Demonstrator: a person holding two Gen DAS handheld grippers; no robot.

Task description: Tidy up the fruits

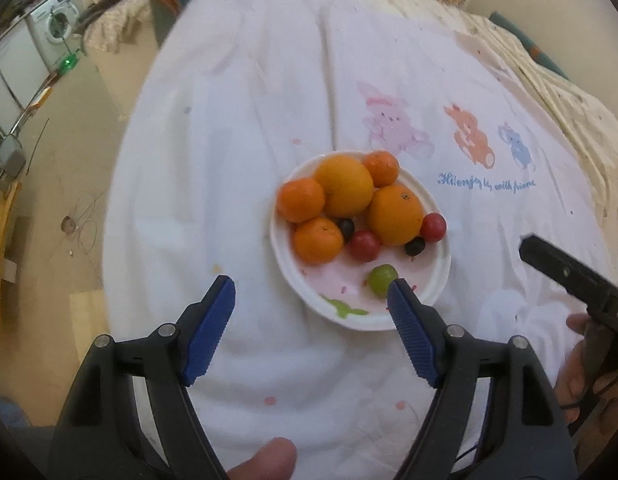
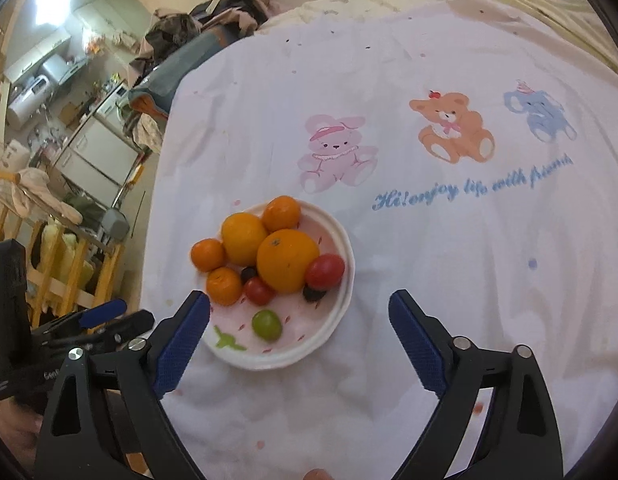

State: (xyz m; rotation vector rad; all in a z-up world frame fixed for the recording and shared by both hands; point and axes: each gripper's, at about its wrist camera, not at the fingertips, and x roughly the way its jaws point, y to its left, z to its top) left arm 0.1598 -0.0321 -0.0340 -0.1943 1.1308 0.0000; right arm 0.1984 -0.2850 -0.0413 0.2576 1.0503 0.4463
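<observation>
1. Fruits lie together in a white plate on a printed white cloth: oranges, red tomatoes, dark grapes and one green grape. In the left wrist view the left claw gapes, holding nothing, above the plate's near rim.
2. In the right wrist view the right claw gapes, empty, beside the plate; the green grape lies nearest.

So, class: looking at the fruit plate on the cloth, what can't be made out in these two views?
- Dark berries: left wrist view, half hidden by oranges; kind unclear.
- Cloth lettering: left wrist view, blurred.
- Plate near-left rim: right wrist view, covered by the right gripper finger.
- Background kitchen: both views, too small.
</observation>
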